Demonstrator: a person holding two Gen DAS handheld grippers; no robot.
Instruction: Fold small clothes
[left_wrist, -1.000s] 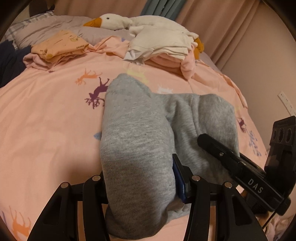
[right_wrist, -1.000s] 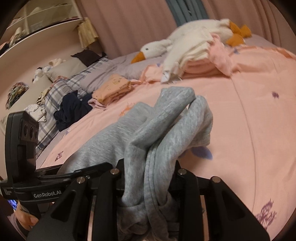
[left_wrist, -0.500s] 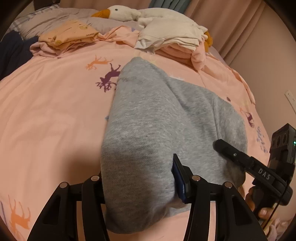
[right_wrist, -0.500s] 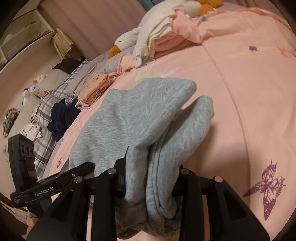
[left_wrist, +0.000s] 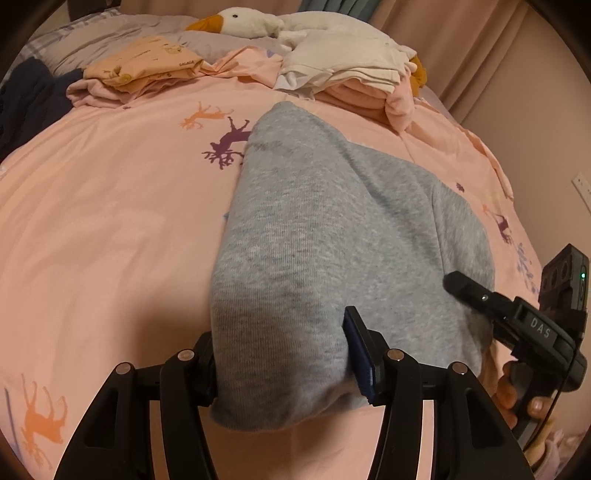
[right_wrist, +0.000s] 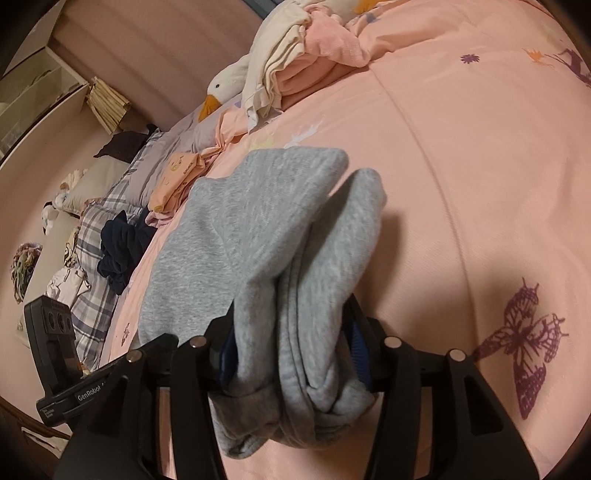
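A grey knit garment (left_wrist: 332, 221) lies folded on the pink printed bedcover (left_wrist: 110, 221). Its near end fills the gap of my left gripper (left_wrist: 282, 350), whose jaws are opening while the blue pad (left_wrist: 360, 354) still presses the cloth. In the right wrist view the same garment (right_wrist: 229, 229) is bunched in thick folds between the pads of my right gripper (right_wrist: 291, 343). Those jaws are opening too, and the folds sit loosely in the widened gap. The right gripper's finger (left_wrist: 480, 299) rests at the garment's right edge, held by a hand.
Folded peach clothes (left_wrist: 144, 66) and a white-and-pink pile (left_wrist: 351, 74) lie at the far end by a plush goose (left_wrist: 243, 18). Dark navy clothing (left_wrist: 26, 99) sits far left. A wall (left_wrist: 535, 129) runs close on the right.
The right gripper's jaws have spread and the bunched folds have relaxed. The right hand rolled and sank toward the bed. The garment has flattened onto the cover; the left gripper barely moved.
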